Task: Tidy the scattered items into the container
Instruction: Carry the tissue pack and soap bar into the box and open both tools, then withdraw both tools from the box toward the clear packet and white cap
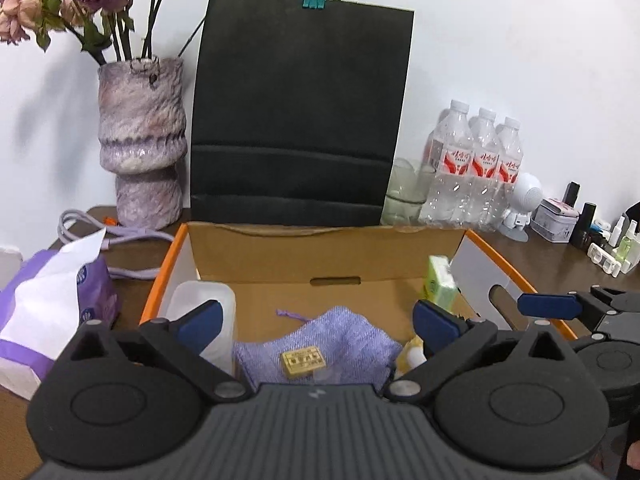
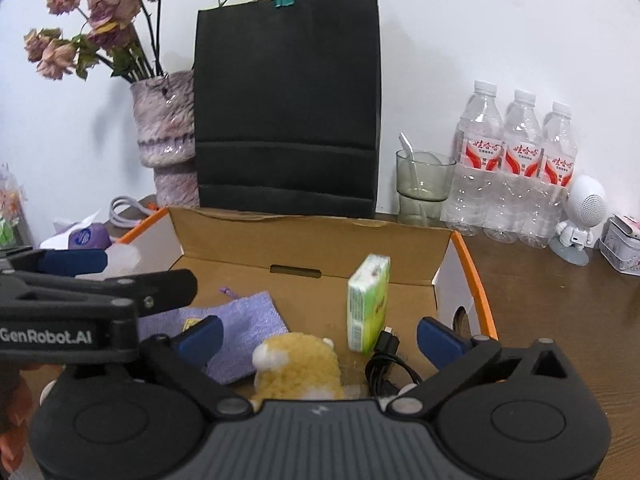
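Between the spread blue pads of the left gripper (image 1: 316, 326), which holds nothing, lies a lilac woven pouch (image 1: 320, 344) on the floor of the cardboard box (image 1: 288, 252), a small yellow tag (image 1: 303, 363) on top and its drawstring trailing toward the far wall. The gripper body cuts off the pouch's near edge. A clear plastic tub (image 1: 200, 300) stands behind the left pad, its lower part hidden by it. At the right pad a pale yellow scrap of plush is just visible.

The right gripper (image 2: 318, 338) is likewise wide apart and empty, poised over the box's near side. Directly below it sits the yellow plush toy (image 2: 298, 366), its lower half hidden by the gripper body, so its facing is hard to tell. Beside the toy a black cable (image 2: 384, 360) lies coiled, one plug pointing up and away; the rest is cut off. A green tissue pack (image 2: 368, 304) stands on end, long axis upright, leaning slightly against the right wall. The other gripper blocks the box's left part in this view.

Behind the box stand a black paper bag (image 2: 286, 100), a vase of dried roses (image 2: 166, 120), a glass with a spoon (image 2: 424, 184) and three water bottles (image 2: 516, 168). A purple tissue packet (image 1: 44, 308) lies left of the box.
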